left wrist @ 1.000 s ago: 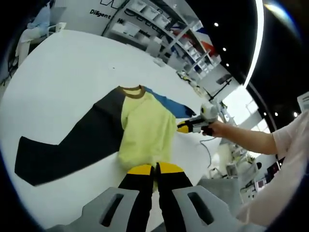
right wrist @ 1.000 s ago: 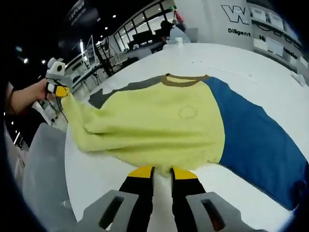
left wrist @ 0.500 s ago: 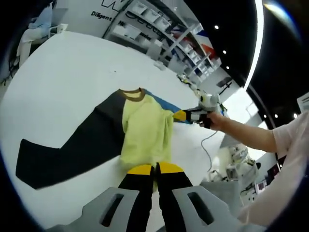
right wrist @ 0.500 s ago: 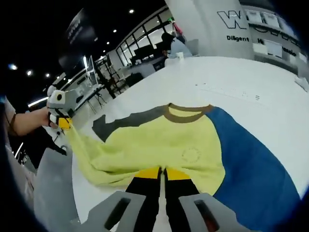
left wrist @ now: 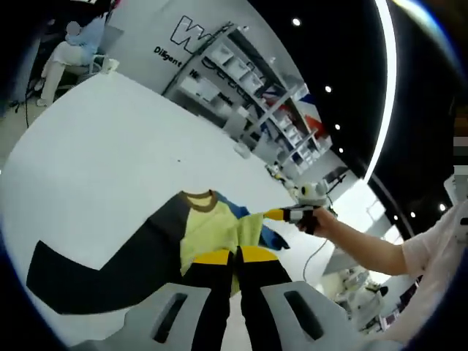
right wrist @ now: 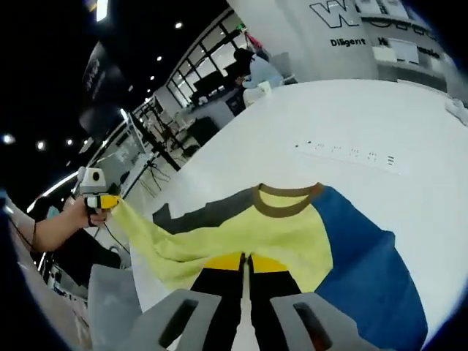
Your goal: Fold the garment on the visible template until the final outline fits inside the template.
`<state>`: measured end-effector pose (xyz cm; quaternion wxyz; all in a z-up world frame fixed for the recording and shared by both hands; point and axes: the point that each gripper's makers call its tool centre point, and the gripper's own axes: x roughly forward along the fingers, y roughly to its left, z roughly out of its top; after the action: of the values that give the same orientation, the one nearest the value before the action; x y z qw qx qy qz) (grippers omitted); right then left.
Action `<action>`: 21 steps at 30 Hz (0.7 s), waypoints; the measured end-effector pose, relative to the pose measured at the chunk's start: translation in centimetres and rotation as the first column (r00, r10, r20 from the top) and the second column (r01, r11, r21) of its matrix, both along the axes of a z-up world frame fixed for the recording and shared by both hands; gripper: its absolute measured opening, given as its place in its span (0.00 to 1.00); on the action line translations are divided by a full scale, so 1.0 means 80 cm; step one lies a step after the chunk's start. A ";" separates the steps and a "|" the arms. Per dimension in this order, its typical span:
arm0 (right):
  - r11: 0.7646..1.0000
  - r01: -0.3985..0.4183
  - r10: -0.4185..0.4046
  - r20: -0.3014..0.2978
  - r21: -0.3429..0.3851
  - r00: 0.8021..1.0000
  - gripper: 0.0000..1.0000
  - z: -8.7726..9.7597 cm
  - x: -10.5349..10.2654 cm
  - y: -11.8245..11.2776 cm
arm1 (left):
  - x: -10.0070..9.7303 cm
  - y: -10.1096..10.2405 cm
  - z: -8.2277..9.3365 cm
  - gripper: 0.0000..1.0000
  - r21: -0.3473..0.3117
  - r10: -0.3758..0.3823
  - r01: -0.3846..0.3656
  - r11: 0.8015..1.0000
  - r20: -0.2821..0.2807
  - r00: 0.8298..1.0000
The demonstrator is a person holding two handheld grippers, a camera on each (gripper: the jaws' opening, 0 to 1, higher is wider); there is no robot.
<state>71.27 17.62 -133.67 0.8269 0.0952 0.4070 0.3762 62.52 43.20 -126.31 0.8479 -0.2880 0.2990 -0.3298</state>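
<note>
A long-sleeved shirt lies on the white table (left wrist: 95, 146): yellow body (left wrist: 212, 227), brown collar (left wrist: 199, 202), dark sleeve (left wrist: 95, 267) stretched left, blue sleeve (left wrist: 272, 240). My left gripper (left wrist: 235, 255) is shut on the yellow hem, held up off the table. A hand holds my right gripper (left wrist: 281, 214) at the hem's other corner. In the right gripper view the right gripper (right wrist: 245, 262) is shut on the yellow body's (right wrist: 270, 227) hem, with the blue sleeve (right wrist: 369, 270) at the right. The left gripper (right wrist: 104, 202) pulls the hem taut at the far left.
Shelving with boxes (left wrist: 248, 80) stands behind the table. A seated person (left wrist: 69, 47) and a cup (left wrist: 110, 64) are at the table's far end. Faint small marks (right wrist: 344, 152) lie on the tabletop beyond the collar (right wrist: 285, 208). Grey chairs or stands are off the near edge (right wrist: 110, 307).
Both grippers have risen with the yellow hem, lifting it off the table and stretching it between them. The hem has come closer to the collar.
</note>
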 end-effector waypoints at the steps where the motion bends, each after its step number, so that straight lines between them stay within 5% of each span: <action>1: 1.000 0.024 -0.024 0.012 -0.002 1.000 0.00 -0.003 0.009 0.001 | 0.006 0.004 0.000 0.01 0.011 0.023 -0.023 1.000 0.017 1.000; 4: 0.999 0.037 -0.034 0.124 -0.023 0.992 0.00 -0.019 0.040 0.014 | 0.017 0.008 0.002 0.01 -0.002 0.073 -0.073 0.997 0.021 0.997; 6: 0.999 0.037 -0.035 0.087 -0.019 0.996 0.00 -0.036 0.042 0.026 | 0.027 0.013 0.000 0.01 0.009 0.112 -0.112 0.994 0.028 0.993; 11: 0.998 0.046 -0.040 0.117 -0.051 0.992 0.04 -0.063 0.050 0.041 | 0.044 0.019 -0.011 0.01 0.023 0.160 -0.160 0.987 0.004 0.987; 13: 0.997 0.060 -0.052 0.132 -0.055 0.990 0.15 -0.060 0.050 0.041 | 0.051 0.021 -0.017 0.01 0.030 0.170 -0.170 0.985 -0.002 0.985; 15: 0.996 0.074 -0.066 0.144 -0.045 0.987 0.14 -0.050 0.044 0.038 | 0.057 0.025 -0.022 0.01 0.044 0.187 -0.186 0.982 -0.006 0.982; 18: 0.992 0.115 -0.098 0.246 -0.056 0.964 0.16 -0.026 0.028 0.021 | 0.064 0.029 -0.026 0.01 0.044 0.201 -0.200 0.979 -0.015 0.980; 21: 0.993 0.104 -0.086 0.236 -0.062 0.968 0.16 -0.033 -0.006 0.015 | 0.066 0.029 -0.027 0.01 0.045 0.202 -0.202 0.978 -0.015 0.979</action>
<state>70.80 18.84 -136.27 0.8890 0.0393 0.3158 0.3294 67.81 45.50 -128.47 0.8800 -0.3018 0.2835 -0.2327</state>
